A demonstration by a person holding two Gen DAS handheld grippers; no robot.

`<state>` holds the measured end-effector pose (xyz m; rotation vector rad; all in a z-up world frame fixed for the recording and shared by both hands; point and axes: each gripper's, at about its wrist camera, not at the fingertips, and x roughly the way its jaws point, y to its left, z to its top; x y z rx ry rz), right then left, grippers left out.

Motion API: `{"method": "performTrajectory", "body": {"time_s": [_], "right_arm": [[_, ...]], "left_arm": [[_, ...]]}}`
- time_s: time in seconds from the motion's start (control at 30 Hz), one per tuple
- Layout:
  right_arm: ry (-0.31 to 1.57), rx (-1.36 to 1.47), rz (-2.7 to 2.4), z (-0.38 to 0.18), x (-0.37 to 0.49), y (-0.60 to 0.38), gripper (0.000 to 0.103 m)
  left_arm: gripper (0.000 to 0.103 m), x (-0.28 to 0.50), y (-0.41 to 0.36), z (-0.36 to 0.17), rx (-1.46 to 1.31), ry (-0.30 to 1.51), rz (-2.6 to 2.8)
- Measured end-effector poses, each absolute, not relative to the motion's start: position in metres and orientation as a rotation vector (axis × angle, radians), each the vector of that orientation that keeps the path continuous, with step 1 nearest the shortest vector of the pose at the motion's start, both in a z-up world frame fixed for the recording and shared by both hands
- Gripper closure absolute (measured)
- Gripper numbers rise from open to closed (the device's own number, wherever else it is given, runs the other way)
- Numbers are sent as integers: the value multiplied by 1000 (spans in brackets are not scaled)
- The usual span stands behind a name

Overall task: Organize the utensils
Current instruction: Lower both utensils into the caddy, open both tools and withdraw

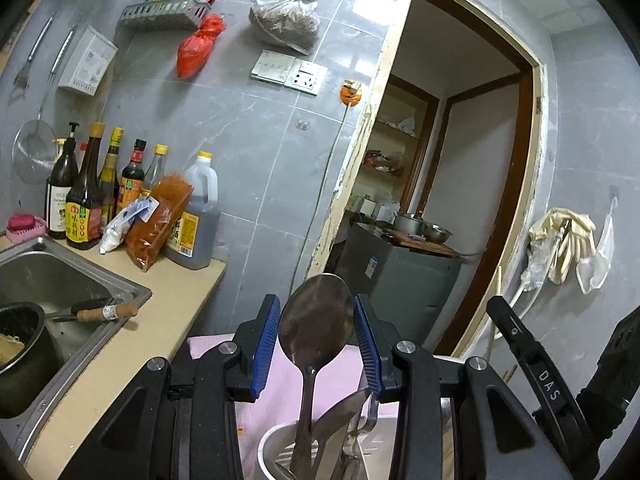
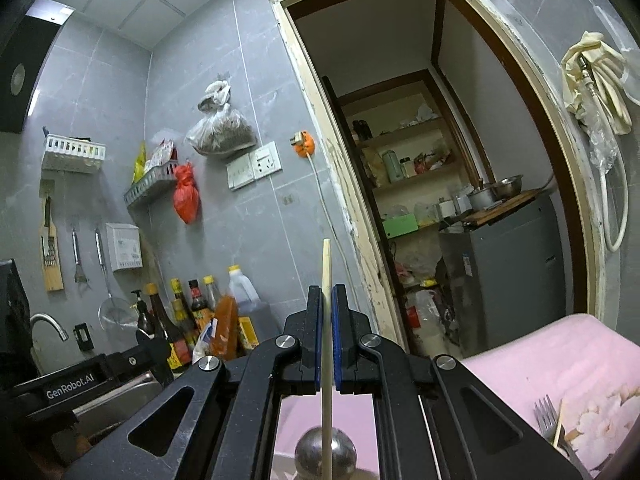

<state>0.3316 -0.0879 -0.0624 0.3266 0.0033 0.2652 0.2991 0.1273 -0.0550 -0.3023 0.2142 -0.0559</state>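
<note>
In the left wrist view a large steel spoon (image 1: 316, 320) stands handle-down in a white utensil holder (image 1: 276, 452) with several other metal utensils. My left gripper (image 1: 316, 340) is open, its blue pads on either side of the spoon's bowl without touching it. In the right wrist view my right gripper (image 2: 327, 340) is shut on a pale wooden chopstick (image 2: 326, 320) that stands upright between the pads. A round metal bowl of a utensil (image 2: 325, 454) shows below it. A fork (image 2: 546, 416) and another chopstick lie on the pink cloth (image 2: 560, 360) at the right.
A steel sink (image 1: 60, 276) with a dark pot and a wooden-handled tool is at the left. Sauce bottles (image 1: 84, 196) and an oil jug stand at the back of the beige counter (image 1: 160, 312). An open doorway (image 2: 440, 160) is behind, with a grey fridge.
</note>
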Motion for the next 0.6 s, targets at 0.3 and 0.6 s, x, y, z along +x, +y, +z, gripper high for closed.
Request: {"method": "performTrajectory", "body": {"time_s": [0.3, 0.6], "right_arm": [[28, 324, 285, -69, 322, -87, 98], [106, 293, 324, -79, 315, -88, 98]], "left_arm": [[67, 294, 128, -60, -306, 247, -60], [67, 290, 123, -73, -280, 371, -87]]}}
